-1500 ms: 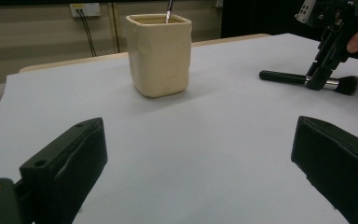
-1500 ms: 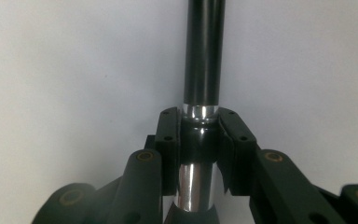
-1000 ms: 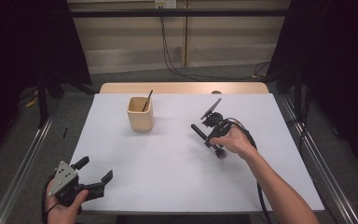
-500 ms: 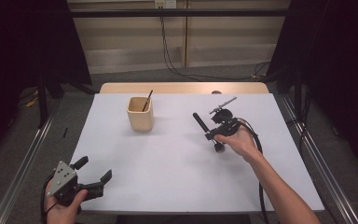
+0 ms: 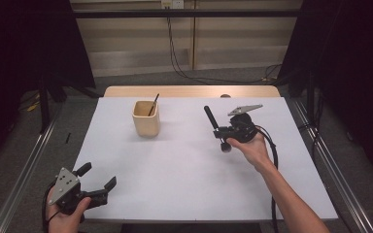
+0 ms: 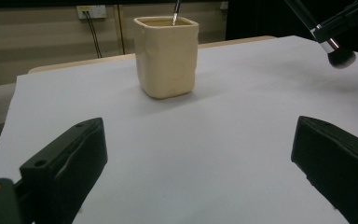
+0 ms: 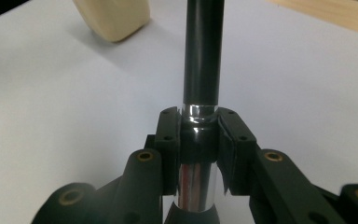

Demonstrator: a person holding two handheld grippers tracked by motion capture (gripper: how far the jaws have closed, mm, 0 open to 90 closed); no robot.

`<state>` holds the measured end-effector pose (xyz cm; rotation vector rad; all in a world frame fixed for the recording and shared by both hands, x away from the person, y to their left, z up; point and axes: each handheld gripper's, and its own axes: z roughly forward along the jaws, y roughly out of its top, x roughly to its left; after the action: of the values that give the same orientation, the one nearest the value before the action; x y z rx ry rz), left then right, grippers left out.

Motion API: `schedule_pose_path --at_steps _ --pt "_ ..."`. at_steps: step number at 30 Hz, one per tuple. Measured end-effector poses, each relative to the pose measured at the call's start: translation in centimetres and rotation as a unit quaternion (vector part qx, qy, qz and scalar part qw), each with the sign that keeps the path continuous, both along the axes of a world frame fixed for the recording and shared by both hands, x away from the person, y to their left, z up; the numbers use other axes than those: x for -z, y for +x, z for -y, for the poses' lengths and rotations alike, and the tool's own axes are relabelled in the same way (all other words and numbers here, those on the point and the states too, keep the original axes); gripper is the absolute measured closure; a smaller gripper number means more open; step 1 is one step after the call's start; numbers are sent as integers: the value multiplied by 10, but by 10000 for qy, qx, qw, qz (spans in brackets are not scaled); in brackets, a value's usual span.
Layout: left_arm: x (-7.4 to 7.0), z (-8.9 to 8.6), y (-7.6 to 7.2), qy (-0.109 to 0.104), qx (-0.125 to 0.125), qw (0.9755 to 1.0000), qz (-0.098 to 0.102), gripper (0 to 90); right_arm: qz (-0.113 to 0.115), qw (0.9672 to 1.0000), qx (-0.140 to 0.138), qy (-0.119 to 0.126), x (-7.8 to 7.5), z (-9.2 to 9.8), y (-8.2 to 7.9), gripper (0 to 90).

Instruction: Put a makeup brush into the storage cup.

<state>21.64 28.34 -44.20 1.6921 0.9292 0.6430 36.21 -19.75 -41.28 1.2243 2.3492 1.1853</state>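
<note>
Materials and finishes at my table.
My brush: glossy black handle, mirror-bright metal ferrule. At ten o'clock, a matt cream cup. Smooth white paper-like sheet over a wooden table; my jaws are matt black plastic.

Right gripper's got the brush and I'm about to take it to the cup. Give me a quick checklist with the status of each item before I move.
1. Grip on brush: right gripper shut on its silver ferrule, handle pointing forward. Ok.
2. Brush lifted off the table: bristle end hangs below the hand in the high view. Ok.
3. Cup upright, mouth open. Ok.
4. Room in cup: one thin stick already leans inside; space left cannot tell.
5. Path from brush to cup: bare table between them. Ok.
6. Left gripper open, near the table's front edge, out of the way. Ok.
</note>
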Motion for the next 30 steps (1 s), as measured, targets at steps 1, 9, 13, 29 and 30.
schedule_pose_path --at_steps 1,9,13,29,30 --pt "0 1 0 15 5 10000 -7 34 -21 10000 7 44 0 1 -1 718" --pt "-1 2 -1 6 60 10000 -3 32 356 9975 -28 604 -3 12 -7 717" --pt "-1 4 0 72 88 9999 -29 32 452 9964 -152 703 -3 14 -13 718" --pt "-3 10 1 77 189 9998 -33 32 474 9933 -470 947 2 21 -31 717" --pt "-4 10 1 82 204 9998 -32 32 487 9932 -506 933 2 19 -32 717"
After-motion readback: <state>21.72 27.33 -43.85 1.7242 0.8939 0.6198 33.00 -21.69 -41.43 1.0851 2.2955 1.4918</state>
